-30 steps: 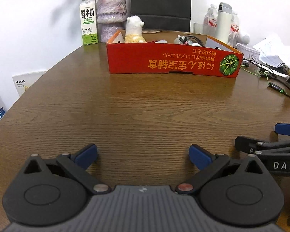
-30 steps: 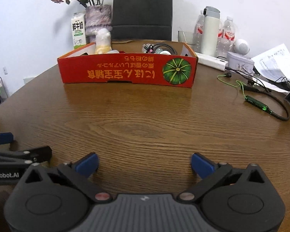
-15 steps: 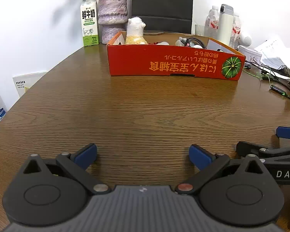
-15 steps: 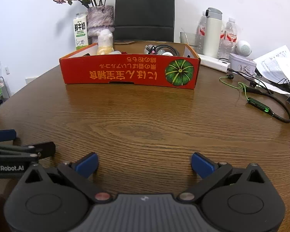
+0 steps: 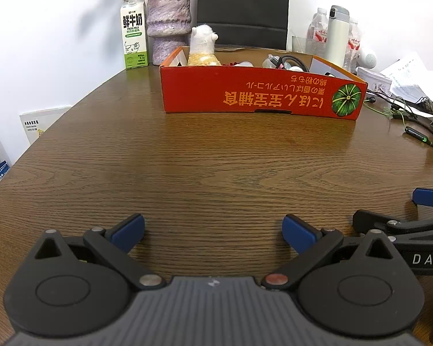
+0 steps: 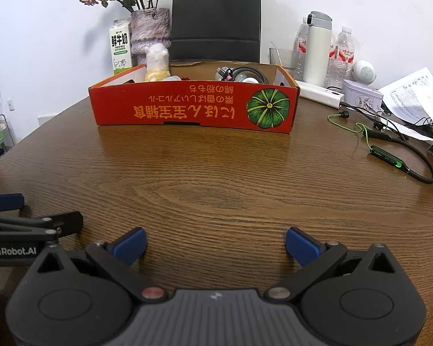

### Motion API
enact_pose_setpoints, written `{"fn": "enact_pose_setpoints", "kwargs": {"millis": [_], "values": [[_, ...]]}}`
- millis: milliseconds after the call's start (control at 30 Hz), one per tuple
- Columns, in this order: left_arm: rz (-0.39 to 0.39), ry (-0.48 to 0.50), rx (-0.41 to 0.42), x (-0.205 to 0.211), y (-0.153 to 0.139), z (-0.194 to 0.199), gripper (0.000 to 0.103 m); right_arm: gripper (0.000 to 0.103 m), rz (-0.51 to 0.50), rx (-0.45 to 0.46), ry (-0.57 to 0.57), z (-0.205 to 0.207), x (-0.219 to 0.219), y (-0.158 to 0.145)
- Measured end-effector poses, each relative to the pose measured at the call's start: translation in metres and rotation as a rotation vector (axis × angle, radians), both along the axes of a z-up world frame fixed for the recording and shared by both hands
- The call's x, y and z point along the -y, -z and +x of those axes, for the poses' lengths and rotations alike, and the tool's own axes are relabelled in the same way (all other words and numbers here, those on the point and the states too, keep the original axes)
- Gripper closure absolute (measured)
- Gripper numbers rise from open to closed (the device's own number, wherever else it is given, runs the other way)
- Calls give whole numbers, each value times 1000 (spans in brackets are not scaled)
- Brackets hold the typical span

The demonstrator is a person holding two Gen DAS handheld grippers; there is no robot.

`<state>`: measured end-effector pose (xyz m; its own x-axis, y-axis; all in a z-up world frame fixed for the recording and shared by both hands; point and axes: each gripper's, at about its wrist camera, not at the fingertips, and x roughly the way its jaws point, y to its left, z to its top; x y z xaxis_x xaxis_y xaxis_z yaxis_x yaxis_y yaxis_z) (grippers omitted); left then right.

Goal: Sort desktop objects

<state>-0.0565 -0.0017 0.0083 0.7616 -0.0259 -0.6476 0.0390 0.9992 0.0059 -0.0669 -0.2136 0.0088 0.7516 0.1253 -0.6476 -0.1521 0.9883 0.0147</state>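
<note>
Left gripper [image 5: 213,232] low over the wooden table [image 5: 205,167], jaws spread wide, nothing between the blue pads [image 5: 128,230]. Right gripper [image 5: 418,210] just beside it at the right edge, only partly in frame. Red cardboard box [image 5: 259,95] stands well ahead, holding a white plush toy [image 5: 202,46] at its left end and coiled cables [image 5: 288,63] toward the right. Milk carton [image 5: 134,33] and purple vase [image 5: 169,26] behind the box, left. White flask [image 5: 337,36] and water bottles [image 5: 317,36] behind, right.

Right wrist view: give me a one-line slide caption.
Open right claw low over the table, facing the red box holding a plush toy and cables.
</note>
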Motion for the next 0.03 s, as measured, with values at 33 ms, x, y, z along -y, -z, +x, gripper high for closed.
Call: {"fn": "enact_pose_setpoints", "kwargs": {"millis": [33], "values": [[0,0,0,0,0,0,0,0,0,0,0,0,0,0]]}}
